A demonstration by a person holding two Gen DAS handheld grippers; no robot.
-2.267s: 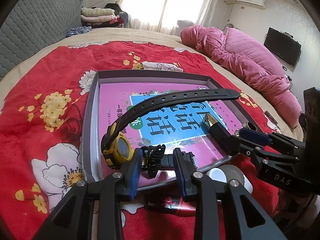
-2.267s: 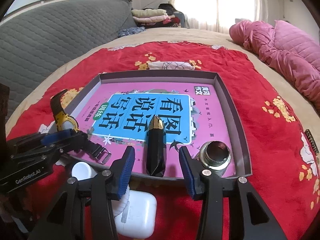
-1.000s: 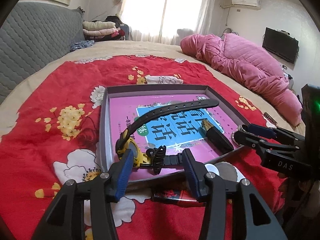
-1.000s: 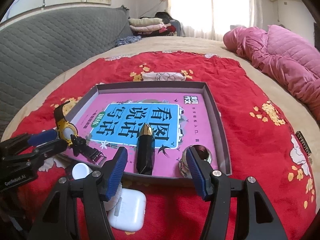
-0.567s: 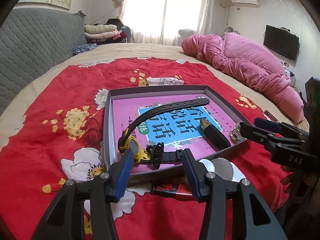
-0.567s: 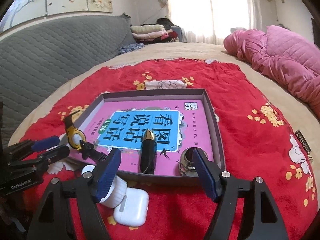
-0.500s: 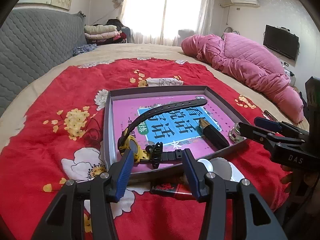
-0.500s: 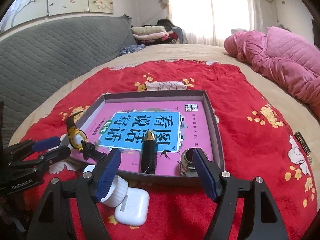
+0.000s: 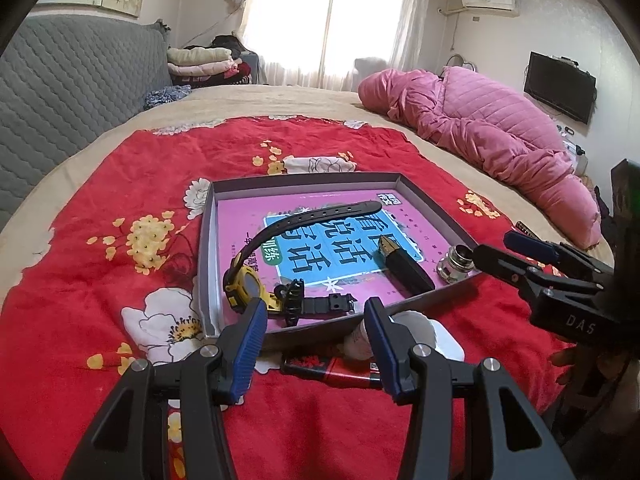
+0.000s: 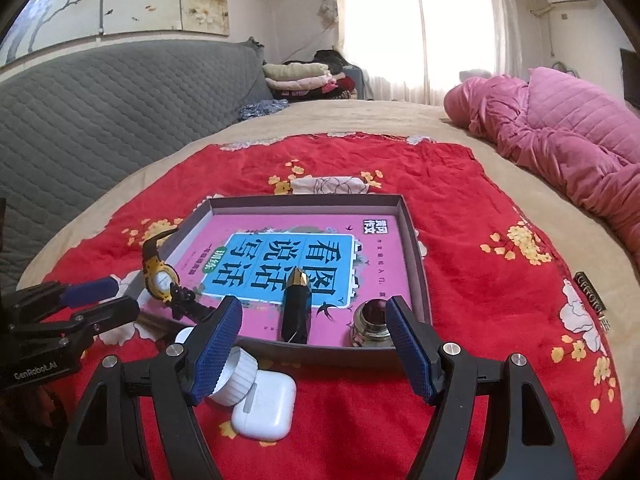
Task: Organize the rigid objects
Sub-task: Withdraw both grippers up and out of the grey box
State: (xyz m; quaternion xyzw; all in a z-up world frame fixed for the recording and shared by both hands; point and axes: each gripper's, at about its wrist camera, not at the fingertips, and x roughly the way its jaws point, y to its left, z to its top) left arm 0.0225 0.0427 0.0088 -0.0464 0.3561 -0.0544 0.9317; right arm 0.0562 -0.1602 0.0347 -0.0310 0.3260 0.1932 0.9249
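The left gripper (image 9: 316, 322) stands part open with nothing between its blue ribbed pads (image 9: 248, 344), hanging clear above the red flowered blanket (image 9: 80, 280), just short of the shallow grey cardboard tray (image 9: 205, 264). The right gripper (image 10: 312, 332) is spread wider, also empty and touching nothing, on the near side of the same tray.

Just before the tray's near wall, on the blanket, lie a white earbud case (image 10: 264, 406), a white ribbed round cap (image 10: 234, 376) touching it, and a flat red packet (image 9: 332, 372).

Inside the tray, on a pink and blue booklet (image 10: 296, 256), three things rest. The yellow and black wristwatch (image 9: 244, 284) sits in the near left corner, its long black strap arching toward the tray's far side. The black faceted pen cap with a gold tip (image 10: 296, 304) lies near the middle of the near wall, tip pointing away. The small round metal lens piece (image 10: 370, 322) stands in the near right corner.

Beyond the tray, a pink quilted duvet (image 9: 480, 136) is heaped to the right.
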